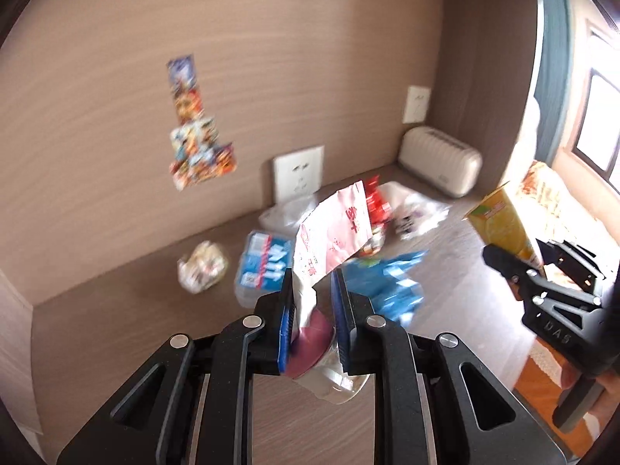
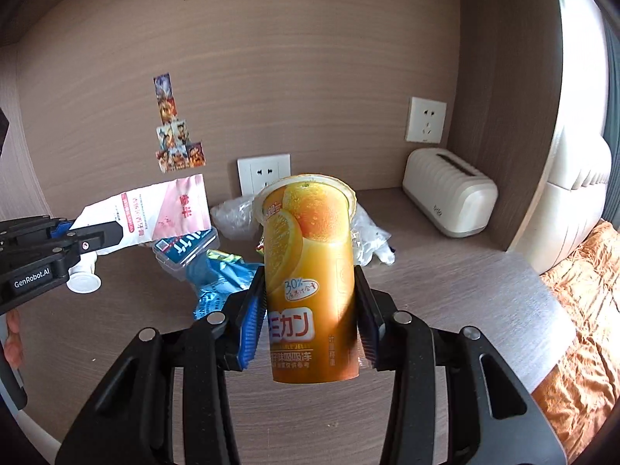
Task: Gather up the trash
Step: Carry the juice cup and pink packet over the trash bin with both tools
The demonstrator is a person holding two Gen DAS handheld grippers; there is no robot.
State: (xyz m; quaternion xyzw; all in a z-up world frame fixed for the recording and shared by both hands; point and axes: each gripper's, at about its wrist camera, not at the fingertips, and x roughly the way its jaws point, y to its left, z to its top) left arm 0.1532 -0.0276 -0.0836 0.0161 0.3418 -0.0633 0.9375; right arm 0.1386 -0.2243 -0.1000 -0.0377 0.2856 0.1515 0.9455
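My left gripper (image 1: 312, 290) is shut on the lower end of a pink-and-white spouted pouch (image 1: 333, 228), which is lifted off the brown desk (image 1: 457, 283). In the right wrist view this gripper (image 2: 93, 233) enters from the left with the pouch (image 2: 162, 209) sticking out, its white cap (image 2: 83, 283) hanging below. My right gripper (image 2: 310, 290) is shut on a tall orange jelly cup (image 2: 310, 255), held upright above the desk (image 2: 445, 290). The left wrist view shows that gripper (image 1: 517, 257) and the cup (image 1: 500, 221) at the right.
Left on the desk are a blue wrapper (image 2: 217, 283), a clear box with a blue label (image 1: 263, 263), a crumpled wrapper ball (image 1: 201, 265), a red packet (image 1: 378, 197) and clear plastic bags (image 2: 232, 213). A cream ribbed appliance (image 2: 449, 190) stands at the back right corner. An orange blanket (image 2: 581, 310) lies beyond the right edge.
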